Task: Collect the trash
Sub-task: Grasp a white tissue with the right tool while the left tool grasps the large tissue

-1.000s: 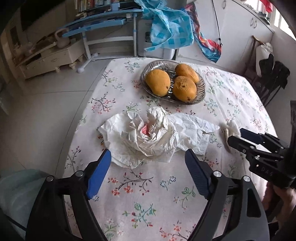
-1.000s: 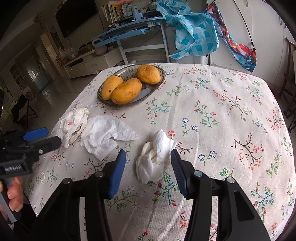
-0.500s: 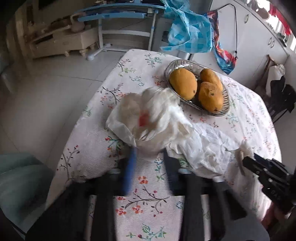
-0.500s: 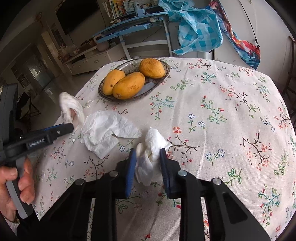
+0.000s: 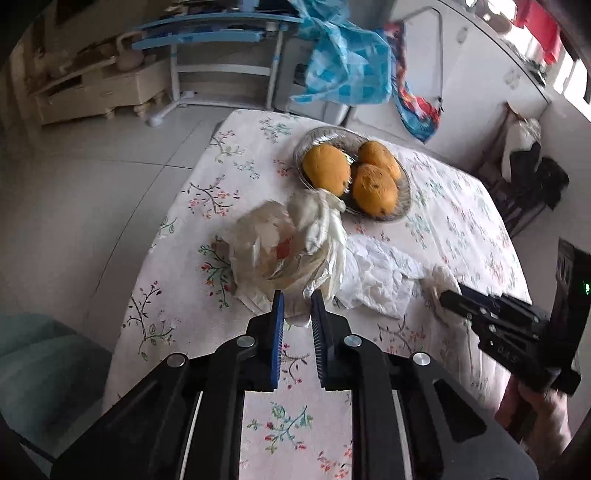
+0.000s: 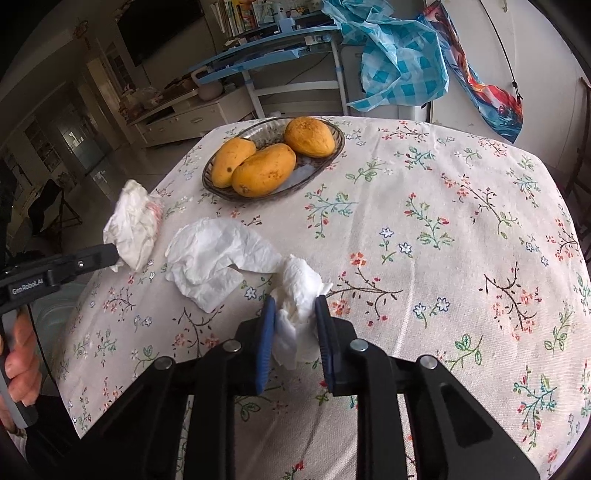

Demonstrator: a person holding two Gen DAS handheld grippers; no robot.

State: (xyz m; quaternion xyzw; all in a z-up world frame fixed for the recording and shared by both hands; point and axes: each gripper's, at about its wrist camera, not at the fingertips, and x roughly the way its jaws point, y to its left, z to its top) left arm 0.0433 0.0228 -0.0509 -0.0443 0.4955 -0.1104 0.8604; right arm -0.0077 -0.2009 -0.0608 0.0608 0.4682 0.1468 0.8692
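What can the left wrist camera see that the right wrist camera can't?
Only the left wrist view shows the dark clothes piled at the right and the left gripper's fingers from behind. Only the right wrist view shows the black TV and bookshelf. Both show the mangoes in their dish, the flat tissue, and each gripper pinching a crumpled tissue wad.

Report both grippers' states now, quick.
Left gripper: shut on the stained tissue wad.
Right gripper: shut on the white tissue wad.
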